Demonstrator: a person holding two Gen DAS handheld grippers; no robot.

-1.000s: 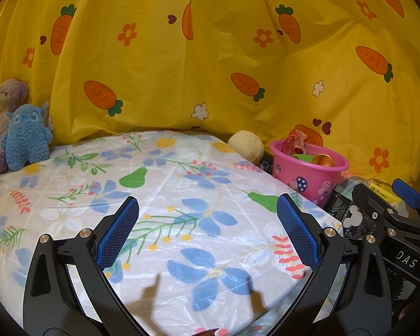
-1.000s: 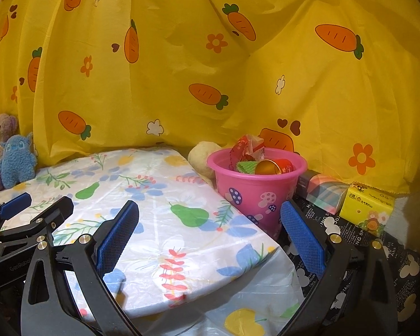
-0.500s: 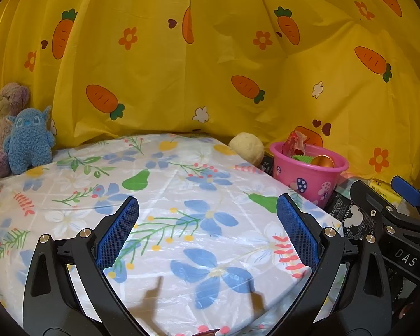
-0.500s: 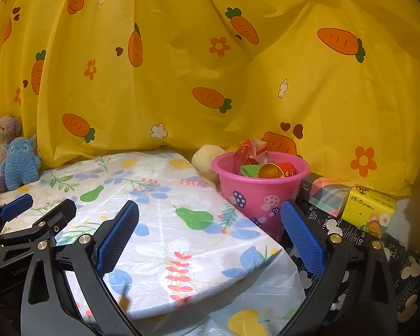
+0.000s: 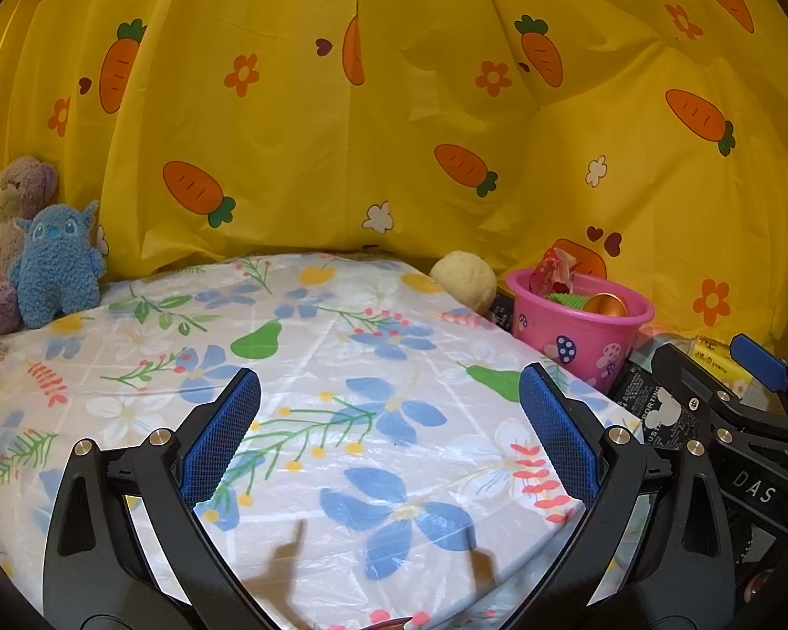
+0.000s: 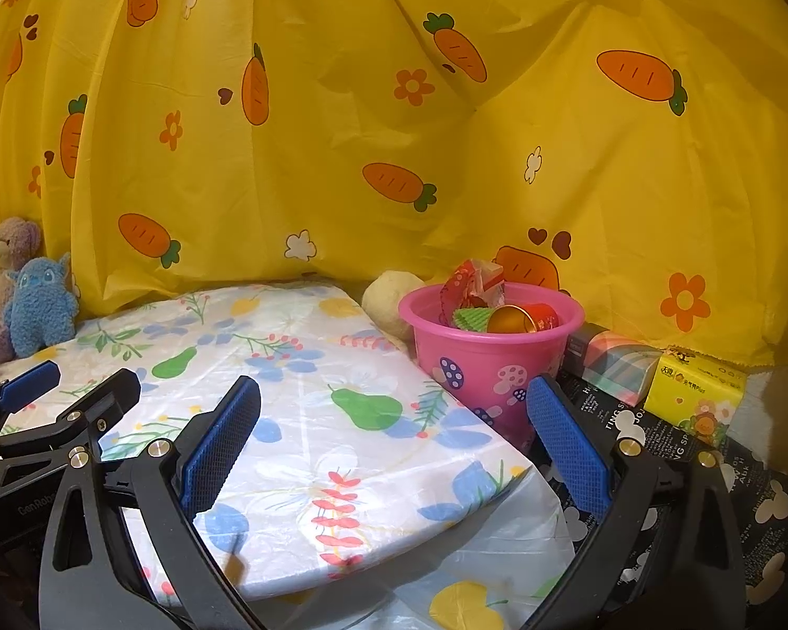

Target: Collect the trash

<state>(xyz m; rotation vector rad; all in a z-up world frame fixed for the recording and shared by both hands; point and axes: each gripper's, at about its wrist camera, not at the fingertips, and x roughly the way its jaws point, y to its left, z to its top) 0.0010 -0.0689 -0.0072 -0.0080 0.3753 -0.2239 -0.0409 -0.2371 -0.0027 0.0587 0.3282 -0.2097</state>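
Left gripper (image 5: 389, 436): matte black frame, two fingers splaying in a V. Each finger (image 5: 220, 441) has a long blue pad with fine cross-hatch texture on its inner face. Silver round screw heads sit at the knuckles, two per side. Triangular cutouts in the outer arms.

Right gripper (image 6: 394, 441): same build, black arms, blue textured pads (image 6: 567, 446), silver screws, triangular cutouts. Seen from the left wrist view, its body carries white lettering "DAS", rest cut off, plus a blue-tipped lever. From the right wrist view, the left unit's side shows faint grey lettering "GenRob", partly hidden.
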